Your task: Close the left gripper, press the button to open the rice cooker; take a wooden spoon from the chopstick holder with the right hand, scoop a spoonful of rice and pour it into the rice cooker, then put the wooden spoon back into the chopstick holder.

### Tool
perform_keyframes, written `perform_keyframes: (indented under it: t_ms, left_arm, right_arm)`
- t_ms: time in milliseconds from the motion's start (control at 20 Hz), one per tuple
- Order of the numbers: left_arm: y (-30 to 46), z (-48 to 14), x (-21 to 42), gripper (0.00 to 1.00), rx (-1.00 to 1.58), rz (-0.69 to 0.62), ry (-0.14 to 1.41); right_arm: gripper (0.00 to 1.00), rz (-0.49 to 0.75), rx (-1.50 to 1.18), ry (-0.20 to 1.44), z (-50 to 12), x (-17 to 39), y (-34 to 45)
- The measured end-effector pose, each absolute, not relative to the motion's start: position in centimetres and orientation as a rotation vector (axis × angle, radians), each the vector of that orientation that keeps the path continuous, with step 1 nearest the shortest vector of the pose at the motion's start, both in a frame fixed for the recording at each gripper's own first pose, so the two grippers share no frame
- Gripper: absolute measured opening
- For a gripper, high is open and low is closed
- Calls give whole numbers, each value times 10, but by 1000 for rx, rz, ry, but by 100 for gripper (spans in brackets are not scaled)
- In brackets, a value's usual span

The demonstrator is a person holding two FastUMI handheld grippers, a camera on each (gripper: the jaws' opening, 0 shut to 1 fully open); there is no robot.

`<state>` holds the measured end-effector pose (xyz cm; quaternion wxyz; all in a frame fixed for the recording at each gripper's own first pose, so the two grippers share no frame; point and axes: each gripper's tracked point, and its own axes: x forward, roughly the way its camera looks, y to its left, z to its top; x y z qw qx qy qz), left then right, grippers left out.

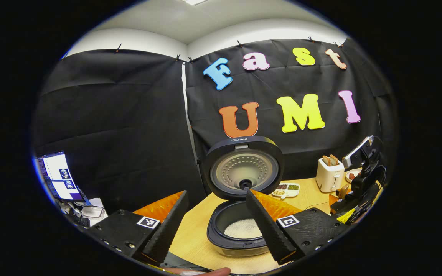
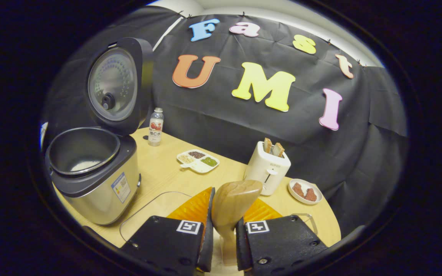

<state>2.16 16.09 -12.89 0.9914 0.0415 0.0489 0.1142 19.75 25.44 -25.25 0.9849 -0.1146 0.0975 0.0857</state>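
Note:
The rice cooker (image 1: pixel 240 230) stands with its lid (image 1: pixel 244 166) raised and white rice in its dark pot. My left gripper (image 1: pixel 216 193) is open just in front of it, holding nothing. Off to the right in that view is my right gripper (image 1: pixel 359 188). In the right gripper view the cooker (image 2: pixel 90 172) is at the left with its lid (image 2: pixel 115 84) up. My right gripper (image 2: pixel 226 214) is shut on the wooden spoon (image 2: pixel 232 201), whose bowl points forward above the table. No rice shows on the spoon.
A white toaster (image 2: pixel 267 168) with bread, a divided dish (image 2: pixel 198 160) of grains, a small bottle (image 2: pixel 155 126) and a plate (image 2: pixel 304 191) of reddish food stand on the wooden table (image 2: pixel 167 176). A clear container's rim (image 2: pixel 144 203) lies under the right gripper. A monitor (image 1: pixel 58 176) is far left.

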Motion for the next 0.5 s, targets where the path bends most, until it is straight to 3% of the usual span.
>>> perform_keyframes:
  t_ms: [150,200,250,500]
  left_arm:
    - [161,-128,21,96,86,232,96]
    - [161,-128,20,91,85,233,97]
    - [162,-129,20,96,85,234,99]
    - [165,-132,19,96,73,241,110]
  right_arm:
    - [30,184,-150,233,-264,194,260]
    - [30,191,-140,235,-264,193,262]
    - [30,200,-120,238,-265,193,264]
    - [30,259,250,325,-275,189,272]
